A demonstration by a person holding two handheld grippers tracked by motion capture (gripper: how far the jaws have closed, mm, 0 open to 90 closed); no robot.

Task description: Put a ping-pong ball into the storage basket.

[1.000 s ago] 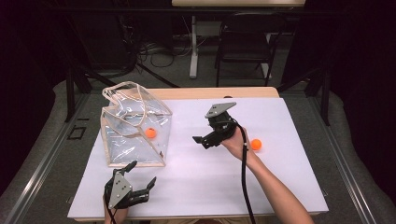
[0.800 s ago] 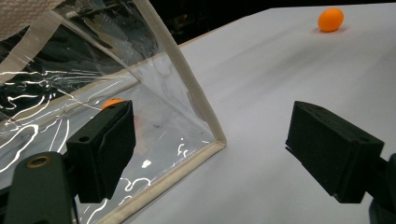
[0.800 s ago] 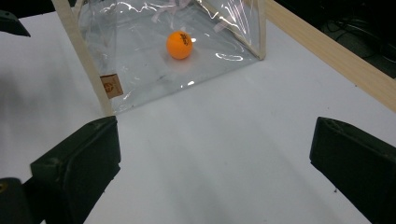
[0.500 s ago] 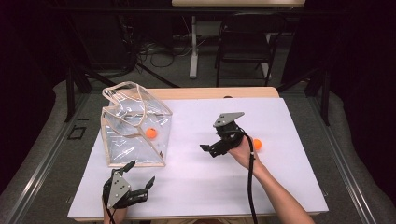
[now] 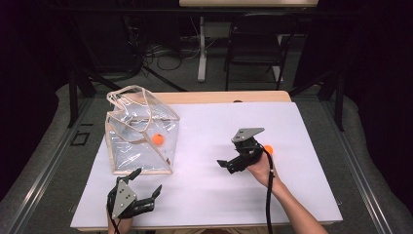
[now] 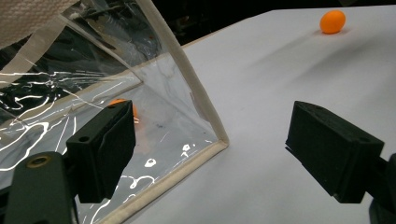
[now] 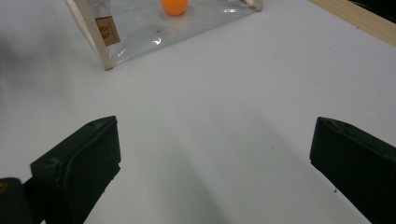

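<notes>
High view: right gripper (image 5: 228,165), jaws apart and empty, withdrawn rightward from clear bag (image 5: 141,134); one orange ball (image 5: 157,139) inside bag, second ball (image 5: 268,150) far right of it, next due.
Left gripper view: jaws apart beside bag corner.
Right gripper view: bag label (image 7: 108,31) legible.

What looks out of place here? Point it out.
One orange ball lies loose on the white table, just behind the right claw, while its twin sits inside the clear bag. The bag sags with its top rim crumpled. Both claws are open and hold nothing.
</notes>
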